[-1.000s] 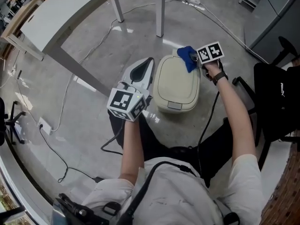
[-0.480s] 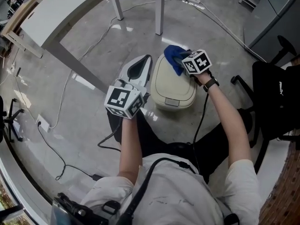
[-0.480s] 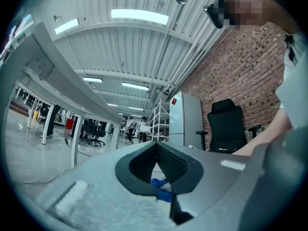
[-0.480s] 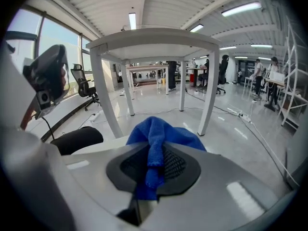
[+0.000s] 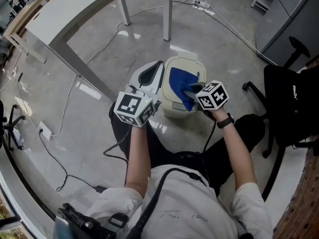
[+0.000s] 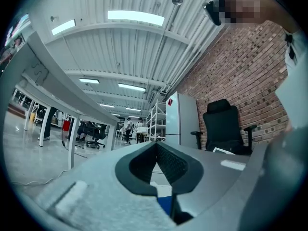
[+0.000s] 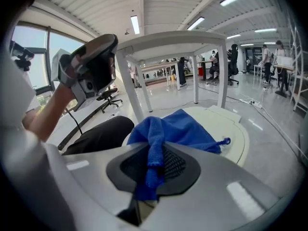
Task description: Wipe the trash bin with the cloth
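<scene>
Clamping cloth (image 5: 179, 85) on trash bin (image 5: 185, 63): right hand-held gripper (image 5: 193, 90); left hand-held gripper (image 5: 158, 67) closed, alongside.

- Trash bin (image 5: 185, 63): cream, rounded-rectangular, lid closed (a raised block sits at its far edge), standing near the middle of the scene.
- Cloth (image 5: 179, 86): bright blue and terry-textured, lying rumpled over the lid's middle and right, its near end bunched and pinched between the right gripper's (image 7: 155, 163) jaws.
</scene>
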`<state>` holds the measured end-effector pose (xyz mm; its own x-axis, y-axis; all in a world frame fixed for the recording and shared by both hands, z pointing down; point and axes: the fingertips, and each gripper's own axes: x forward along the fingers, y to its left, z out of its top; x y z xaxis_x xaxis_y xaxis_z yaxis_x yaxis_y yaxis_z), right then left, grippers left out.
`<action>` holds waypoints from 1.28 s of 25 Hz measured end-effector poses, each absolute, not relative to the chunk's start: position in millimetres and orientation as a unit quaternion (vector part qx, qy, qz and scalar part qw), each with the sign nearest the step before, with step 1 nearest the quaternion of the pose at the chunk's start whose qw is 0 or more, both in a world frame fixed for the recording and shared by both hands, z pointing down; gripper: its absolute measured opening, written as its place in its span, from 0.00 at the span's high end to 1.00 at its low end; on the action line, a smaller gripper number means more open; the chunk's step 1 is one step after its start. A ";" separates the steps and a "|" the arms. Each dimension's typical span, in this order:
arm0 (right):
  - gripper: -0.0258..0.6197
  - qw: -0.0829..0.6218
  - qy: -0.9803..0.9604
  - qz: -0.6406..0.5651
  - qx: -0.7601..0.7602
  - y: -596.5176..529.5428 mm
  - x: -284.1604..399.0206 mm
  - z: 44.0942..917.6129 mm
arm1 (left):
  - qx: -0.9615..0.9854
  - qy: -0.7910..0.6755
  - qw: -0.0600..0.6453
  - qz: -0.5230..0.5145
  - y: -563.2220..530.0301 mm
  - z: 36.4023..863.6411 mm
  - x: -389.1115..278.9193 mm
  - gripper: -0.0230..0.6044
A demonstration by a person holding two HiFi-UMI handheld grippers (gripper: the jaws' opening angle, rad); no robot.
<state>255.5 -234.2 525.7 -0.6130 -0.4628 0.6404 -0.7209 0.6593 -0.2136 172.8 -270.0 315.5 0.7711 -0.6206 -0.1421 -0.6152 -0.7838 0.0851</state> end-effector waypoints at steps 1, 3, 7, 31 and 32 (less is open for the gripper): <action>0.90 0.268 -0.869 0.241 0.340 -224.4 253.5 525.6 | 0.941 -0.327 0.017 -0.080 -265.2 316.8 174.7 0.96; 0.90 0.252 -0.869 0.257 0.340 -207.7 249.1 526.7 | 0.942 -0.325 0.017 -0.077 -254.3 320.1 177.9 0.96; 0.90 0.259 -0.856 0.233 0.383 -191.4 244.2 529.8 | 0.947 -0.314 0.015 -0.060 -231.1 325.3 181.9 0.96; 0.90 -0.059 -0.795 0.033 0.603 -19.5 243.4 334.9 | 0.912 -0.394 -0.053 -0.097 -44.8 284.8 122.0 0.97; 0.90 -0.059 -0.793 0.035 0.606 -10.8 238.7 336.2 | 0.915 -0.389 -0.052 -0.096 -37.6 284.9 120.7 0.96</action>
